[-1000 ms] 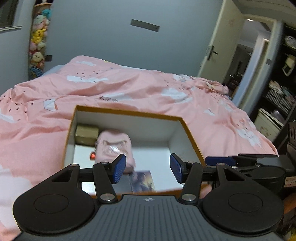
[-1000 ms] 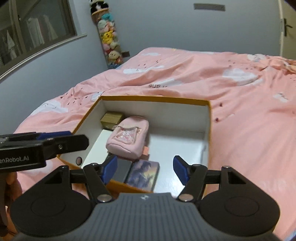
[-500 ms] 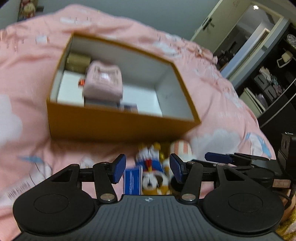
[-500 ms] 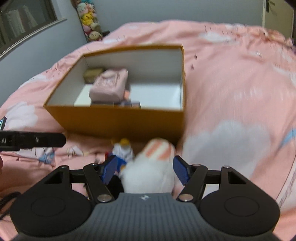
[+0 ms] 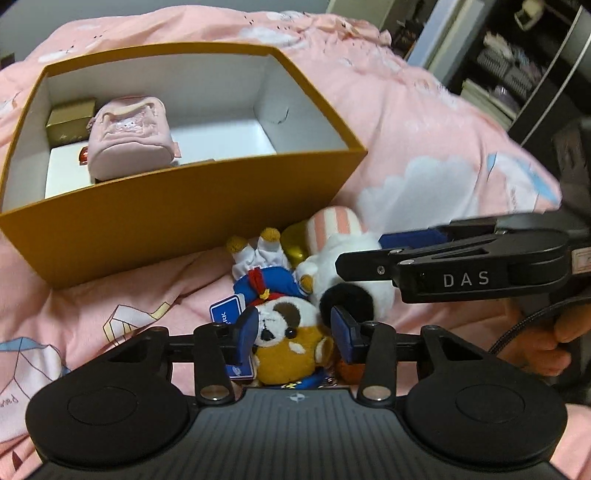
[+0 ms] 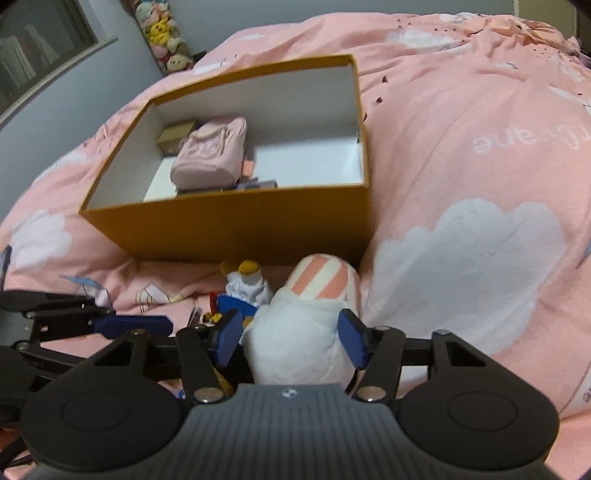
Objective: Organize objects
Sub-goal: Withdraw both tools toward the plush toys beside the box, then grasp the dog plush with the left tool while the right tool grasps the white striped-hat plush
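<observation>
An open orange box (image 5: 177, 214) (image 6: 236, 229) lies on the pink bed. Inside are a pink pouch (image 5: 129, 136) (image 6: 210, 151), a gold box (image 5: 70, 120) and flat items. In front of the box lie a bear plush in a blue sailor suit (image 5: 280, 325) (image 6: 243, 288) and a white plush with a pink-striped end (image 5: 343, 254) (image 6: 306, 332). My left gripper (image 5: 293, 334) is open, its jaws on either side of the bear's head. My right gripper (image 6: 291, 334) is open, its jaws on either side of the white plush.
The pink duvet (image 6: 480, 184) with cloud prints covers the bed. A stack of plush toys (image 6: 162, 33) stands by the far wall. Dark shelves (image 5: 517, 74) stand to the right of the bed. A gold round object (image 5: 293, 243) lies between the plushes.
Both grippers dropped from over the box to the plush toys in front of it. The left now straddles the bear's head, the right the white plush.
</observation>
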{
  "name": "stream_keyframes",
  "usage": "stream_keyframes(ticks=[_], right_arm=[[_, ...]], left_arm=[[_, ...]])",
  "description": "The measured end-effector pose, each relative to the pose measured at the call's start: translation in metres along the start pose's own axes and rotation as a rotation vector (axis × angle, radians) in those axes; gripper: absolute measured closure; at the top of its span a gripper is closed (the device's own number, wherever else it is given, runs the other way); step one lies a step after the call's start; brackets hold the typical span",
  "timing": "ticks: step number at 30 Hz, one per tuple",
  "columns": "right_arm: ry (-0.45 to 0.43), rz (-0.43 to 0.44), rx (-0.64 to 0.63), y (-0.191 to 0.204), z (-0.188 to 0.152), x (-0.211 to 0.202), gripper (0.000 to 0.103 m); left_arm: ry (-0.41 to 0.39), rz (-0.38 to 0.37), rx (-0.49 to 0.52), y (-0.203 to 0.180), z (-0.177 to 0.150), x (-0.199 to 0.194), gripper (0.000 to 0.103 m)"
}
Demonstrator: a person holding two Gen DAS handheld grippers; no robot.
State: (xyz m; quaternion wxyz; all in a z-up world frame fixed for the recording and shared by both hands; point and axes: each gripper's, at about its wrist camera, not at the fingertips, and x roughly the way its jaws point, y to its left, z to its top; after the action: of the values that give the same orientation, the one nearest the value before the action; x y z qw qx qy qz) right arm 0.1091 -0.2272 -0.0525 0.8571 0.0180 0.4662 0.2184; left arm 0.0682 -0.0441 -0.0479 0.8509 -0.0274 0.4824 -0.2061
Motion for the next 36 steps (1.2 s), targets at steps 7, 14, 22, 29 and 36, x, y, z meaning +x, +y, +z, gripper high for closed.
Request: stream_keyframes(ticks=[7,14,22,29,36], right_arm=[[0.041,-0.018,0.018,-0.006,-0.003,0.009,0.043],[0.046,-0.051,0.035,-0.014,-0.008,0.002,0.048],[0.046,-0.045,0.014,-0.009,-0.013,-0.001,0.056],[0.031,-0.058,-0.035,0.000,-0.011,-0.006,0.056],[0.017,-0.094,-0.162,0.027,-0.010,-0.012,0.056]], left_arm=[[0.057,0.047,0.074,-0.011,-0.004,0.019,0.046],[0.077,0.105,0.178,-0.027,-0.007,0.031,0.034],[0.080,0.189,0.306,-0.048,-0.012,0.049,0.028],[0.019,0.142,0.185,-0.032,-0.016,0.028,0.050],[-0.030,0.119,-0.052,0.004,-0.020,0.013,0.052]])
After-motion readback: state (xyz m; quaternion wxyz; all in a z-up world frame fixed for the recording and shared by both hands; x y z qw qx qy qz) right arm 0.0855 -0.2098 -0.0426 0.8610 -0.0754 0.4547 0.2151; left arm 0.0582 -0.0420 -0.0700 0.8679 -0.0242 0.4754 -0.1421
